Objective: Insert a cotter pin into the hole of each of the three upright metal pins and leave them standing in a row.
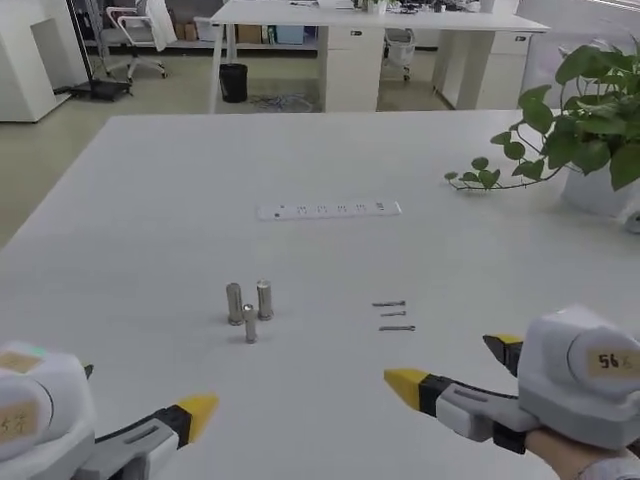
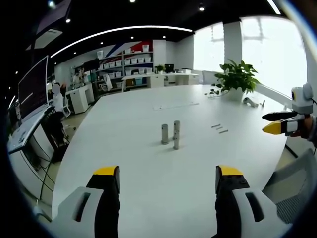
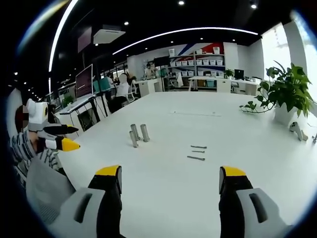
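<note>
**Two open grippers over a white table, with pins set out ahead**

We look down on a wide white table point(image 1: 330, 150). Near its middle stand three short metal pins point(image 1: 264, 299), upright and close together: two side by side at the back, and a third just in front of the gap between them. They form a small cluster, not a row.

To the right of them, well apart, three thin cotter pins point(image 1: 393, 314) lie flat on the table. They are parallel to each other and stacked one behind the next.

The left gripper point(image 2: 168, 173) is at the near left of the table. Its two yellow-tipped jaws are spread wide with nothing between them. The right gripper point(image 3: 171, 173) is at the near right, and its jaws are just as wide apart and likewise empty. Both are short of the pins and touch none of them.

Further back a white power strip point(image 1: 328, 210) lies flat, and a leafy potted plant point(image 1: 590, 120) stands at the far right.
</note>
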A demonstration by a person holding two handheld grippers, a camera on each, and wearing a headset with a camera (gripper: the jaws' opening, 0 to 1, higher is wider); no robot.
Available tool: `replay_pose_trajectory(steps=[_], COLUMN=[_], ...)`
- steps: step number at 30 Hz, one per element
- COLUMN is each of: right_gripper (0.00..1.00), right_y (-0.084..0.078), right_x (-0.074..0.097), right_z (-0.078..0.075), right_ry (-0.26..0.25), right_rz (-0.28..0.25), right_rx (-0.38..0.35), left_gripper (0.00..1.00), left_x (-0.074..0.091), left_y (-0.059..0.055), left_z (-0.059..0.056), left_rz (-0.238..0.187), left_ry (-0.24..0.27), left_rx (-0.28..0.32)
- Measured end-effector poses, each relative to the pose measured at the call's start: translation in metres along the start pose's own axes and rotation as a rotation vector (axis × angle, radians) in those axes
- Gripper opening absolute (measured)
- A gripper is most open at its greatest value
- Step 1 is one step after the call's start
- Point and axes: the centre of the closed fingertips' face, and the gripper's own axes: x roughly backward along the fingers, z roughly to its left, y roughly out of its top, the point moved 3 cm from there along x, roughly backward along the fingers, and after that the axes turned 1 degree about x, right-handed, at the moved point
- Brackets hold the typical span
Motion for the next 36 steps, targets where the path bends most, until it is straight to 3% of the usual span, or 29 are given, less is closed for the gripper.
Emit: replay_pose_trajectory(steps=[6, 8, 12, 17, 26, 32, 34, 36], right_gripper=[0.80, 0.79, 0.79, 0.74, 0.70, 0.69, 0.68, 0.68], right_y=[-0.002, -0.004, -0.004, -0.004, -0.010, -0.014, -0.015, -0.016], right_x=[-0.004, -0.008, -0.015, -0.027, -0.045, -0.055, -0.058, -0.061], right_z=[-0.003, -0.004, -0.008, -0.013, -0.019, -0.023, -0.024, -0.024], right_ry=[-0.004, 0.008, 0.010, 0.025, 0.043, 0.051, 0.054, 0.059], right_rz=[-0.005, 0.015, 0.027, 0.036, 0.064, 0.075, 0.078, 0.080], right_rx=[0.016, 0.021, 0.036, 0.001, 0.002, -0.010, -0.014, -0.020], left_gripper=[0.74, 0.73, 0.69, 0.59, 0.49, 0.42, 0.40, 0.38], left_x=[-0.013, -0.019, -0.037, -0.066, -0.108, -0.134, -0.143, -0.153], left_y=[0.000, 0.001, 0.001, 0.003, 0.008, 0.009, 0.008, 0.012], left_z=[-0.005, -0.008, -0.011, -0.011, -0.012, -0.017, -0.020, -0.023], left_rz=[0.002, 0.002, 0.000, -0.021, -0.042, -0.009, 0.025, 0.012], left_ry=[-0.024, -0.030, -0.059, -0.089, -0.141, -0.179, -0.196, -0.199], left_rx=[-0.012, -0.020, -0.030, -0.021, -0.067, -0.135, -0.153, -0.165])
